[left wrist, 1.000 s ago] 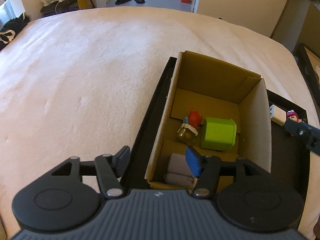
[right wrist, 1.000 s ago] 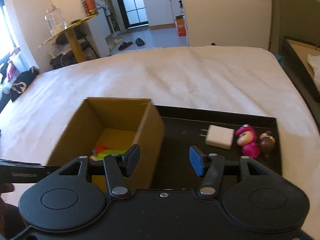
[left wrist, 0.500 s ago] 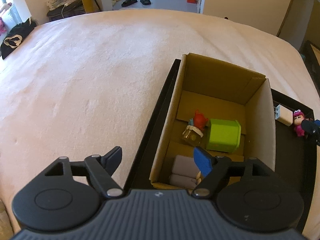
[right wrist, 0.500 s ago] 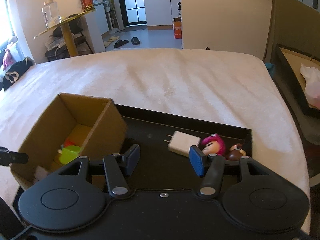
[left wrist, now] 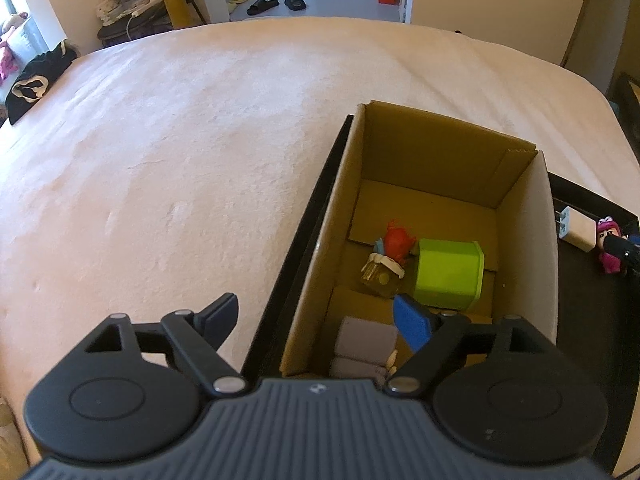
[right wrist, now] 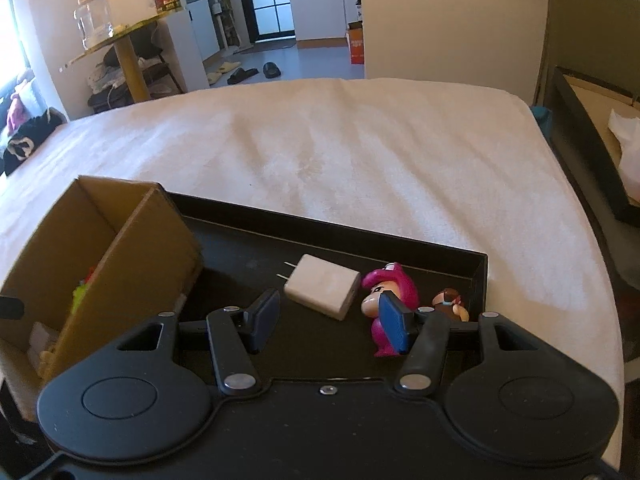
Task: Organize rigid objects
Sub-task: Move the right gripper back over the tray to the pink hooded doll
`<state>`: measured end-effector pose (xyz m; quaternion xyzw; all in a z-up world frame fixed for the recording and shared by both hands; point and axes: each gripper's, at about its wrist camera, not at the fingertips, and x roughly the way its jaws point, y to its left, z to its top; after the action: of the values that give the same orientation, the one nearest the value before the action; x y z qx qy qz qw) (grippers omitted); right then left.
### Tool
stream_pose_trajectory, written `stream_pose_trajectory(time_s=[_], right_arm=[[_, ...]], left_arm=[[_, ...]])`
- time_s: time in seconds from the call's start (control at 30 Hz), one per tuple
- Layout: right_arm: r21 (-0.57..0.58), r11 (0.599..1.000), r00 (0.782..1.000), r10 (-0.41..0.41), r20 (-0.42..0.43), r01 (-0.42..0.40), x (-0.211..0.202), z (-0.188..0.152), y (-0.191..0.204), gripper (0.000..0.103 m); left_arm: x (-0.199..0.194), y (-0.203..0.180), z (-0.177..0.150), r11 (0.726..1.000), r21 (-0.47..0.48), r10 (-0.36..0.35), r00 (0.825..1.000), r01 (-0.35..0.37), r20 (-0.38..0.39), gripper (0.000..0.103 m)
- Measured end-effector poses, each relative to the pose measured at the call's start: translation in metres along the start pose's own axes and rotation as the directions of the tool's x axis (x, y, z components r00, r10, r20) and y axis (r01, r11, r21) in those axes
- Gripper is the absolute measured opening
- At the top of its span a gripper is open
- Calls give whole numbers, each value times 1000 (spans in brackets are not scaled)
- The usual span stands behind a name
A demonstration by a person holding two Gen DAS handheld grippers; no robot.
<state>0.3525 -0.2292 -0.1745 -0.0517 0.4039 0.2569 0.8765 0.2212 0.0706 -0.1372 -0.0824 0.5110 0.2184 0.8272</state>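
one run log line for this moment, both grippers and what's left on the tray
left gripper: opening, empty, over cardboard box | right gripper: open, empty, near white charger | black tray: charger, pink figure, brown figure

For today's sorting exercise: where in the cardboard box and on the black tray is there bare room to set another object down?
Cardboard box: its far end, beyond the green container and red toy, is bare; the near end, by the grey blocks, is crowded. Black tray: bare between box and white charger; crowded by the pink figure.
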Motion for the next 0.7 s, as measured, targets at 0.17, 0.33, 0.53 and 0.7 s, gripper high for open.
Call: stream_pose_trajectory(time_s=[0.17, 0.33, 0.53, 0.7], right_arm=[[18, 1000, 1000, -19, -23, 19, 14, -1, -12, 53], [24, 998, 997, -56, -49, 57, 27, -6, -20, 42], [12, 998, 995, -66, -73, 67, 30, -8, -19, 36], [22, 998, 992, -54, -112, 57, 26, -9, -16, 36]], left_arm=[[3, -6, 1, 1000, 9, -6, 1000, 6, -3, 84], [5, -7, 2, 1000, -5, -11, 1000, 11, 2, 84], [6, -5, 2, 1000, -16, -13, 1000, 13, 3, 84], [5, -2, 2, 1000, -15, -21, 1000, 21, -2, 84]])
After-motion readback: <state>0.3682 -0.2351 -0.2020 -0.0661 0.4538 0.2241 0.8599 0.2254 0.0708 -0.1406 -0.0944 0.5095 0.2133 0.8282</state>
